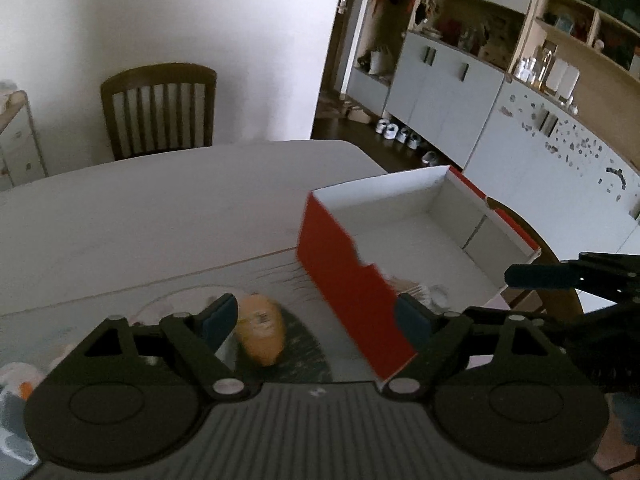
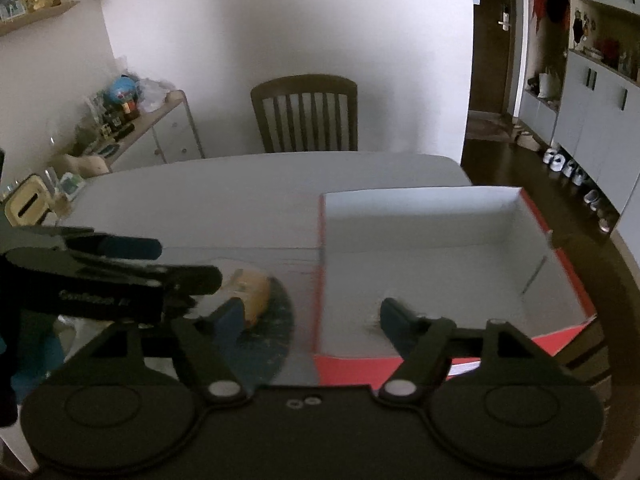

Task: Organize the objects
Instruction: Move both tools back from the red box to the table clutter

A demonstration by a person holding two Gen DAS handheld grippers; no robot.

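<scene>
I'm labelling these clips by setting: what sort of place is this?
Most likely a home dining area opening onto an entryway. A wooden slat-back chair stands at a pale dining table, wall cabinets hold household items, and shoes are lined up on the floor beside them.

You've got a pale grey-white tabletop (image 2: pixel 240 192) with rounded corners, far half bare. On it at your right sits an open red cardboard box with a white inside (image 1: pixel 340 272), its long side running away from you; a small pale object lies in its near corner, too blurred to name. Just left of the box a round dark speckled mat (image 2: pixel 276 320) lies flat on the table. A tan rounded bottle-like thing with a small label (image 1: pixel 262 330) lies on that mat, close beside the box's red wall but apart from it.
</scene>
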